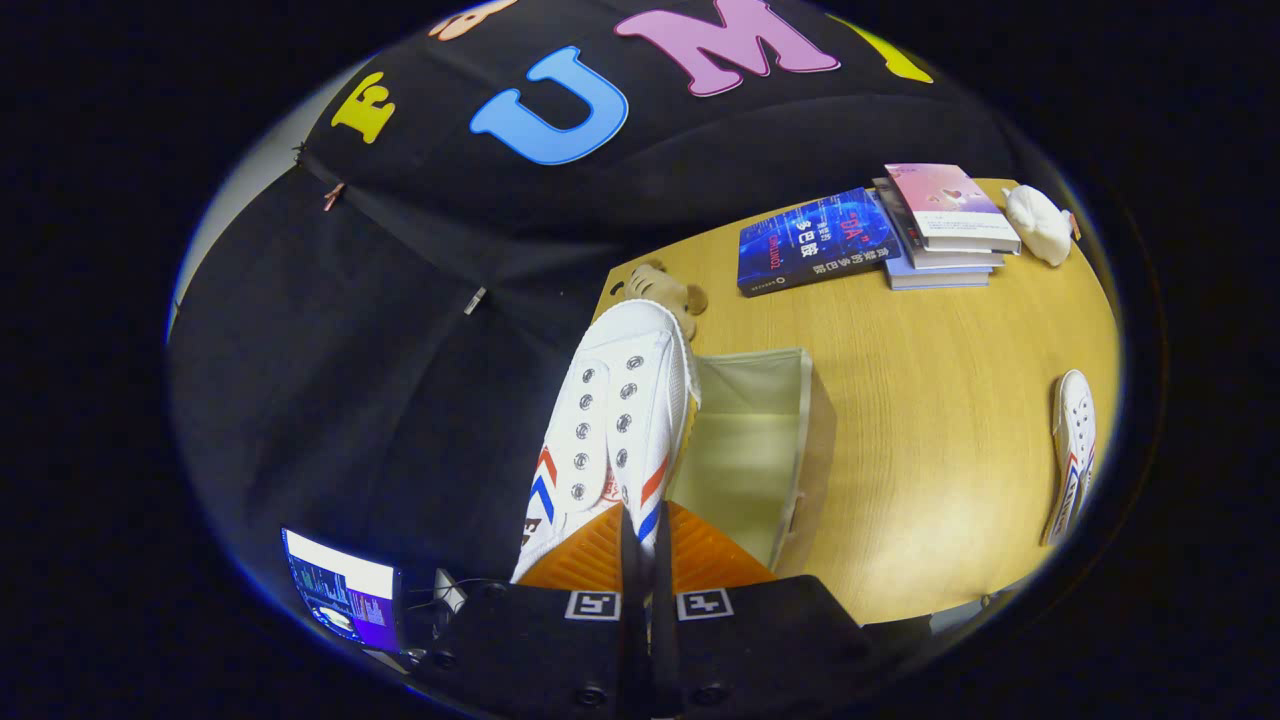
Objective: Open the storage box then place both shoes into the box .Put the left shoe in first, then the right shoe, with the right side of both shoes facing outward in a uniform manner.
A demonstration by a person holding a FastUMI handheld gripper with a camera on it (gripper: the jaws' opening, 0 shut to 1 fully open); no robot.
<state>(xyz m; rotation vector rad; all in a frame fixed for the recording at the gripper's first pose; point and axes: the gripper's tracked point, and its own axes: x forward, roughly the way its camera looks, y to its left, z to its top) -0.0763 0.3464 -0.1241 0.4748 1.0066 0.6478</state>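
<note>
The white canvas shoe (pixel 612 420), marked with red and blue stripes and two rows of metal eyelets, was gripped at its rear upper edge by the gripper (pixel 640 560). Both fingers were pressed together on that edge, with only a thin gap between them. The shoe extended straight ahead of the fingers, toe pointing away, eyelets turned towards the camera. It was held in the air just beside the open storage box (pixel 790 440), against the box's wall nearest the booth cloth, and partly overlapped that side of the opening.

The storage box was a pale, translucent container with its interior exposed; nothing could be seen inside it. It stood on the wooden table (pixel 940 480).

The second white shoe (pixel 1072 452), bearing the same stripes, lay on the table well apart from the box, on the side opposite the held shoe.

Beyond the box, a small brown plush toy (pixel 665 288) sat near the table's edge. Further beyond the box lay a blue book (pixel 815 240), a stack of books (pixel 945 225) just beside it, and a white soft toy (pixel 1040 225) next to the stack.
</note>
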